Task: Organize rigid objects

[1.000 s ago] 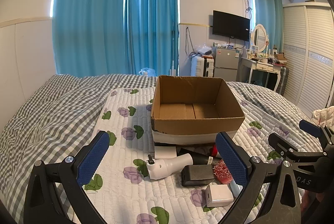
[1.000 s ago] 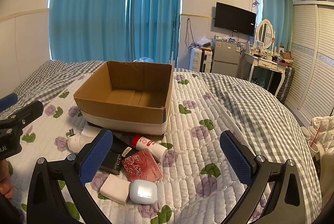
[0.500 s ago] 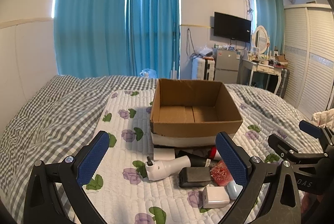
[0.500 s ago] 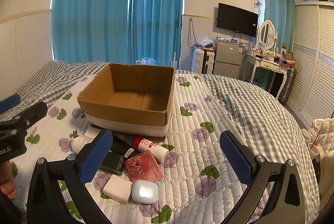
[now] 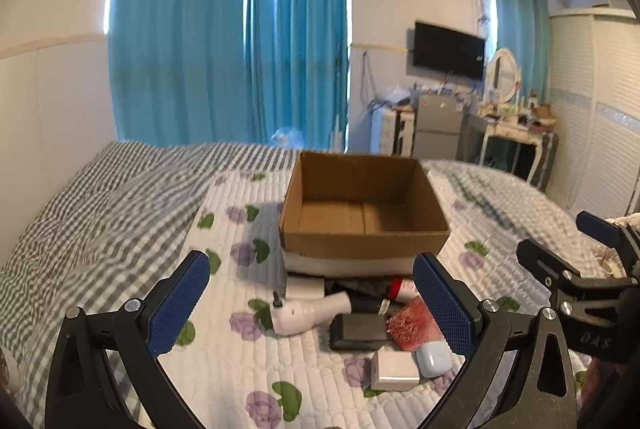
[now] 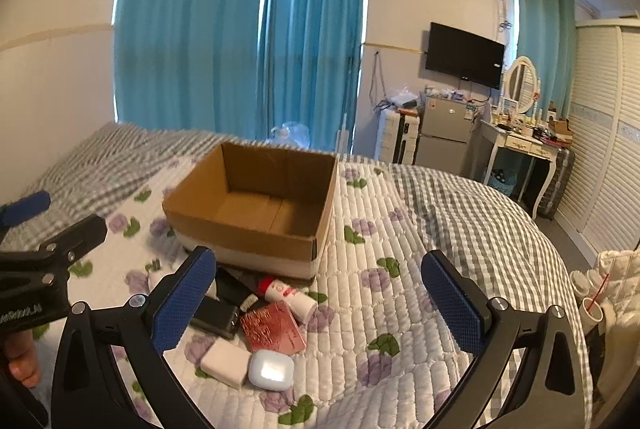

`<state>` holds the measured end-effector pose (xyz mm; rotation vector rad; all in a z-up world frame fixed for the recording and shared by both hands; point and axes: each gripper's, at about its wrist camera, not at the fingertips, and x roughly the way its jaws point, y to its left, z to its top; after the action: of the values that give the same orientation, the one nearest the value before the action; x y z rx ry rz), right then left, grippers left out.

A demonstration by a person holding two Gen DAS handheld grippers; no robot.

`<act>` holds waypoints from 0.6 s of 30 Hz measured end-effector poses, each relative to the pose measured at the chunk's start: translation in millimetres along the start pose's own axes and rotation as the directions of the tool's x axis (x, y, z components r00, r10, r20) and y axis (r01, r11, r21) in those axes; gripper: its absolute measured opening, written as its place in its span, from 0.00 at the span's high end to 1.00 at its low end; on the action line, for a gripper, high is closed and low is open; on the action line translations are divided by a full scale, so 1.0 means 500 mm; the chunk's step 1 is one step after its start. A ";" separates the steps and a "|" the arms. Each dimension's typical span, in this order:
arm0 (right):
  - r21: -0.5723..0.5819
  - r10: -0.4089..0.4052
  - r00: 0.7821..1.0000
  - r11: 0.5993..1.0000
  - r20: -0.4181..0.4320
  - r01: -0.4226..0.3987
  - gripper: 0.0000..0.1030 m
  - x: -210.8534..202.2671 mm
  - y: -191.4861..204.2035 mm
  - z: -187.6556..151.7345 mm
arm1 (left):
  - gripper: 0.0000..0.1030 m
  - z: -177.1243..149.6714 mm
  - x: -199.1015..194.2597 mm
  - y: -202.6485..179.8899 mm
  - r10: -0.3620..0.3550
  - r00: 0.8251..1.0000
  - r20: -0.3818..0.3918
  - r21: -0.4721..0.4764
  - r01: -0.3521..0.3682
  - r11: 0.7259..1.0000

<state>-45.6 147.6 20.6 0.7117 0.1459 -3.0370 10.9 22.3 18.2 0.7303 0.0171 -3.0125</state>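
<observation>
We hold the left gripper (image 5: 310, 299) and right gripper (image 6: 320, 299) above the near edge of the bed (image 6: 420, 269). Both sets of fingers are spread wide apart w/ nothing between them.

Cardboard box (image 5: 362, 213): upright, open top, interior bare, approx. mid-bed on the flowered quilt (image 5: 224, 361).

Loose items lie in a cluster betw. the box's near wall and the bed's near edge:
- White nozzle-shaped tool (image 5: 310, 313), leftmost, on its side.
- Black block (image 5: 358, 325), just right of the tool.
- Red patterned card (image 6: 272, 327), touching the block.
- White bottle w/ red cap (image 6: 288, 295), lying down, close to the box's near-right corner.
- White adapter (image 6: 224, 363) and pale-blue earbud case (image 6: 270, 369), side by side, nearest to us.

The blue pads (image 5: 178, 303) of the left gripper frame the cluster w/o contact.
</observation>
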 end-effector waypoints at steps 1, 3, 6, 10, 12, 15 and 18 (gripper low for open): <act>-0.016 0.002 1.000 1.000 -0.029 -0.003 0.00 0.014 0.002 -0.007 | 0.00 -0.006 0.018 -0.003 0.017 0.999 -0.033 0.001 -0.017 1.000; -0.029 0.018 0.993 0.999 -0.117 -0.022 0.00 0.053 0.006 -0.029 | 0.00 -0.026 0.058 -0.008 0.035 0.994 -0.099 0.003 -0.035 0.999; -0.018 0.060 0.954 0.998 -0.293 -0.068 0.03 0.131 0.015 -0.079 | 0.00 -0.068 0.117 -0.012 0.055 0.979 -0.196 0.015 -0.054 0.998; -0.012 0.067 0.874 0.996 -0.482 -0.083 0.11 0.217 0.026 -0.135 | 0.00 -0.127 0.171 -0.016 0.090 0.949 -0.303 0.053 -0.078 0.996; -0.008 0.082 0.836 0.995 -0.542 -0.103 0.12 0.241 0.035 -0.162 | 0.00 -0.149 0.189 -0.017 0.106 0.934 -0.342 0.072 -0.087 0.994; 0.000 0.107 0.802 0.991 -0.587 -0.131 0.15 0.262 0.044 -0.190 | 0.00 -0.166 0.200 -0.019 0.107 0.920 -0.378 0.082 -0.082 0.993; 0.032 0.126 0.773 0.990 -0.622 -0.135 0.19 0.280 0.043 -0.208 | 0.00 -0.172 0.202 -0.021 0.103 0.915 -0.390 0.080 -0.078 0.994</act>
<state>-124.4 136.4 -136.3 1.6282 0.1154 -2.5367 -39.8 30.6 -104.3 1.2935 -0.0962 -2.7362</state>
